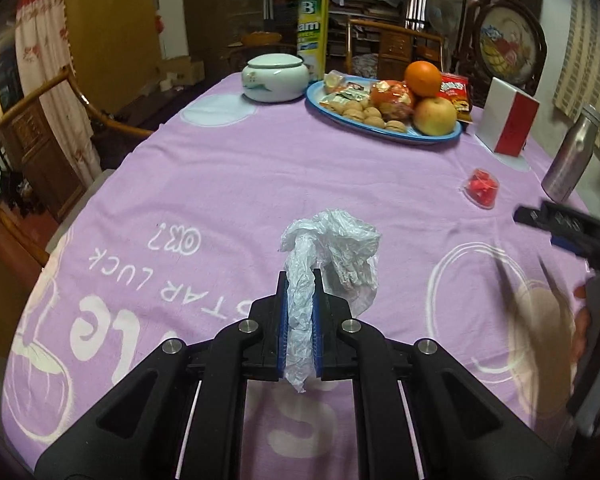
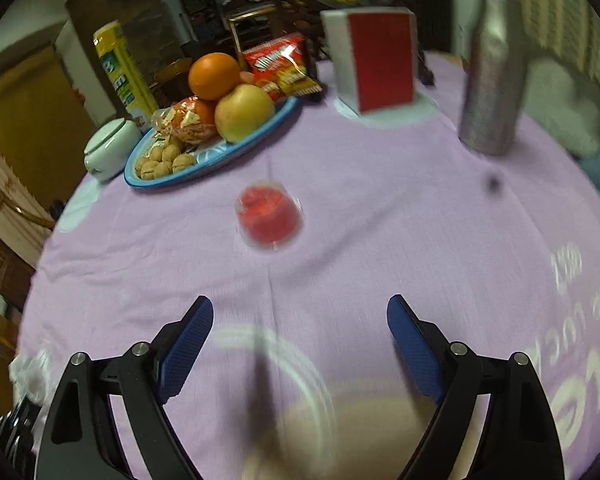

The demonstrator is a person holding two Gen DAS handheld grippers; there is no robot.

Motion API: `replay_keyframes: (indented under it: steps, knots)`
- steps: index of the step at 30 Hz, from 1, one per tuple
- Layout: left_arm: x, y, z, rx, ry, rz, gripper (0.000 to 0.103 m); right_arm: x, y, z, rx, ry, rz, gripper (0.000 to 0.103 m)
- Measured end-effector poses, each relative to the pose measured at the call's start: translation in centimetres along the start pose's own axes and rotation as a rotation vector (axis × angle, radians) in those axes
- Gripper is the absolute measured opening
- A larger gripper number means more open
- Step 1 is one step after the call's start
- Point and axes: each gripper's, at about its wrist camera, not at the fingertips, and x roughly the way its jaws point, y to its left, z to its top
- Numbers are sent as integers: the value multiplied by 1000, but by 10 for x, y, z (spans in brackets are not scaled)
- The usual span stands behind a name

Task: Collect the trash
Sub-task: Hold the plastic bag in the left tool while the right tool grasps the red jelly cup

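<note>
My left gripper [image 1: 300, 276] is shut on a crumpled white plastic bag [image 1: 332, 248], held just above the purple tablecloth [image 1: 220, 184]. A small clear cup with red contents [image 1: 482, 187] lies on the cloth to the right; in the right wrist view the cup [image 2: 269, 216] sits ahead of my right gripper [image 2: 300, 308], which is open and empty above the cloth. The right gripper also shows at the right edge of the left wrist view [image 1: 540, 216]. A bit of the white bag shows at the left edge of the right wrist view [image 2: 30, 372].
A blue plate [image 1: 380, 130] with an orange, apple, walnuts and snack packets stands at the back. A white lidded pot [image 1: 276, 78], a yellow canister [image 1: 312, 20], a red-and-white box [image 1: 508, 122] and a metal bottle [image 1: 572, 156] stand around it. Wooden chairs surround the table.
</note>
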Motion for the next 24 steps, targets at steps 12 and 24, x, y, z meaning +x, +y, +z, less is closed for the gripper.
replay_keyframes:
  steps: [12,24]
  knots:
    - [24,10,-7,-72,23,-91,11,76,24,45,-20,53,-116,73]
    - [23,11,-8,-75,15,-73,11,60,45,42,-44,23,-70,55]
